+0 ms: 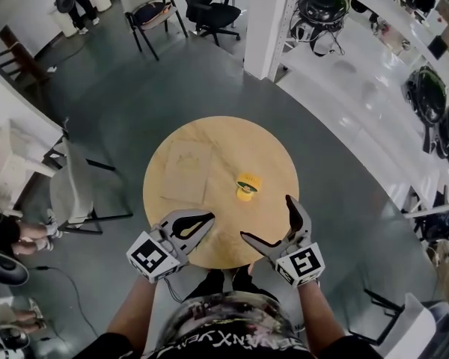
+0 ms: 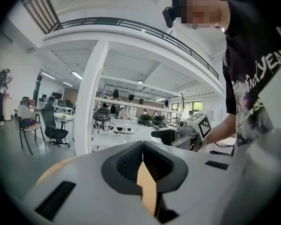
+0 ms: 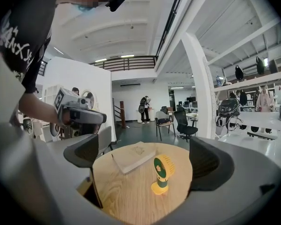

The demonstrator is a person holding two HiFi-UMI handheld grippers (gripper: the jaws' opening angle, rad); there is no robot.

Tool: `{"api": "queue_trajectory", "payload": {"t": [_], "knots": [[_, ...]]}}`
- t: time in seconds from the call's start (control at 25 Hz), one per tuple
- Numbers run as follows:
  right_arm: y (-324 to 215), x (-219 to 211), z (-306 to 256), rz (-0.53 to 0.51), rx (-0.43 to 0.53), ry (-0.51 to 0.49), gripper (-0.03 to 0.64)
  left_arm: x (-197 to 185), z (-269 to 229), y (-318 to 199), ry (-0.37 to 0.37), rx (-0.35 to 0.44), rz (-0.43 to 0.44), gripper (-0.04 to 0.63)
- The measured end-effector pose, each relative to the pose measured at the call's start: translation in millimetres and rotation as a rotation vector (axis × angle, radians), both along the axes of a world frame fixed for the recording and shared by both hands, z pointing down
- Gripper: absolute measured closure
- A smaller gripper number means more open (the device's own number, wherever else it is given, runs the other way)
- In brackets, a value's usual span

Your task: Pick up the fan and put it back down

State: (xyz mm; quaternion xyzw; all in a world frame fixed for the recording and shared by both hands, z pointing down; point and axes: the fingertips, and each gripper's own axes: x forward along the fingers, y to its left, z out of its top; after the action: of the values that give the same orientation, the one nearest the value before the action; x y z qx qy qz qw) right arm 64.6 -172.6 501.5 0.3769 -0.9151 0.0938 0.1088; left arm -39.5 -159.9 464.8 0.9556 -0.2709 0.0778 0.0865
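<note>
Currently: fan upright on table, neither gripper on it

Fan point(image 1: 248, 185): stands upright on its yellow base, just right of the middle of the round wooden table point(image 1: 224, 144). Green face with a yellow rim. In the right gripper view the fan point(image 3: 162, 173) sits lower centre of the frame, face turned toward the camera.

Book point(image 1: 187, 172): pale, lies flat on the table to the left of the fan, apart from it. Same book point(image 3: 133, 156) shows upper left of the fan in the right gripper view.

Left gripper point(image 1: 209, 218): lower left of the table, over its edge. Its own view shows the jaws of the left gripper point(image 2: 142, 142) pressed together with nothing between them; only a sliver of tabletop shows through the slot below.

Right gripper point(image 1: 266, 217): lower right of the table, over its edge. The jaws of the right gripper point(image 3: 145, 159) are spread wide and hold nothing. The fan appears in the gap beyond them, clear of both pads.

Grey chair point(image 1: 71, 189) stands on the floor to the left of the table.
</note>
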Motion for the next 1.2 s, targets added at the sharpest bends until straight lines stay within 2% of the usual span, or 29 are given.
{"api": "queue_trajectory", "payload": {"t": [0.48,0.84,1.2], "knots": [[-37.4,5.7,57.5,-0.021,0.024,0.042,0.032,4.7,-0.5,2.0,-0.004,-0.008,-0.004,0.575],[-61.6,7.2,116.5,-0.008,-0.055,0.073,0.036,3.3,2.5,-2.0,-0.012,-0.008,-0.008,0.575],[-86.6,-1.0,162.0,-0.027,-0.098,0.108,0.088,2.4,7.9,-5.3,-0.023,-0.027,-0.012,0.575]]}}
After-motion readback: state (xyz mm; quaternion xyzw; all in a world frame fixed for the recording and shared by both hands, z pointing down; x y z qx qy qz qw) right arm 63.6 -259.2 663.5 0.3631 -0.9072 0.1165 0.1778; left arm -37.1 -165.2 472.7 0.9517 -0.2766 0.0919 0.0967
